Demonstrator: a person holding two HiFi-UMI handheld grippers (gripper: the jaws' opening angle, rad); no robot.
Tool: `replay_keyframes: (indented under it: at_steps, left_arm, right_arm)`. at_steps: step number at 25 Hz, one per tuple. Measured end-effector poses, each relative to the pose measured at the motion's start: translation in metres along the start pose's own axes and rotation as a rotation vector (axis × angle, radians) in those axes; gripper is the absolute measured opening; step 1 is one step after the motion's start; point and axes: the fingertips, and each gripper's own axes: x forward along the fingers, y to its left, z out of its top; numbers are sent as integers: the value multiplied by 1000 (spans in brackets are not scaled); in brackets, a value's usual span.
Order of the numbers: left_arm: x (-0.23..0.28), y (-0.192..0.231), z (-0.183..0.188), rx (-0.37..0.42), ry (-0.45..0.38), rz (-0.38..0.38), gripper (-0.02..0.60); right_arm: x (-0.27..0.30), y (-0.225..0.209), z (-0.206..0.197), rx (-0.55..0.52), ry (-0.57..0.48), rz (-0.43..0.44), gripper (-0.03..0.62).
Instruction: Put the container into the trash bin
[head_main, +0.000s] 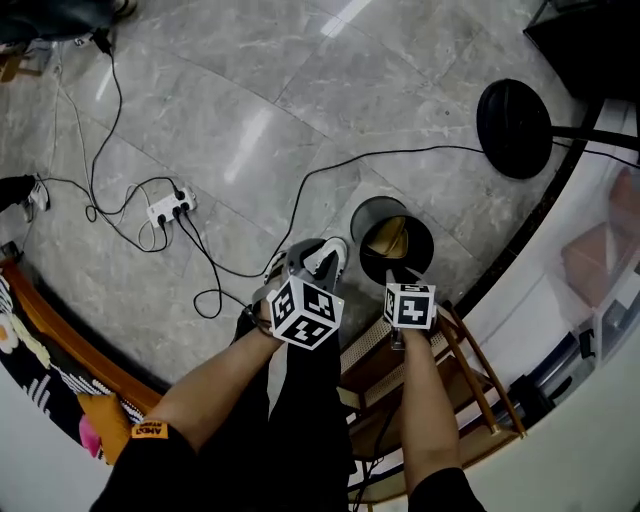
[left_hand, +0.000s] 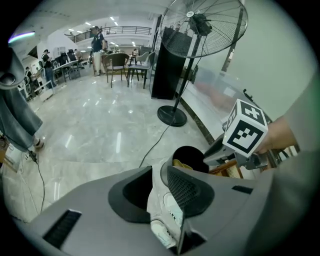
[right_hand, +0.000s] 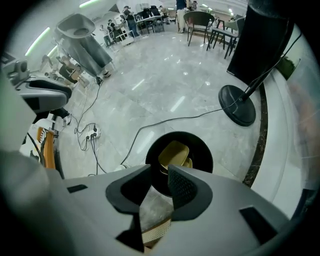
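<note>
The container lies in the bin, mid frame. A shoe sits just left of the bin. A fan base stands at the upper right. A plug strip lies on the floor, left.

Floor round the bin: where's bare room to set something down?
Bare: the wide marble floor beyond the cable, between power strip and fan base. Crowded: left of the bin, cords loop from the strip; the near side is taken by a shoe and wooden chair.
</note>
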Motion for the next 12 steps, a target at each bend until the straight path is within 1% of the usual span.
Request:
replay_keyframes:
  at_steps: [5,12]
  left_arm:
    - [-42,-8,23,19,-34,3,95]
    - [-103,-24,52,20,-78,-8,95]
  right_arm:
    - [-57,15,13,34,-91,-2,112]
    - [-145,38,30,75,-229,-13,97]
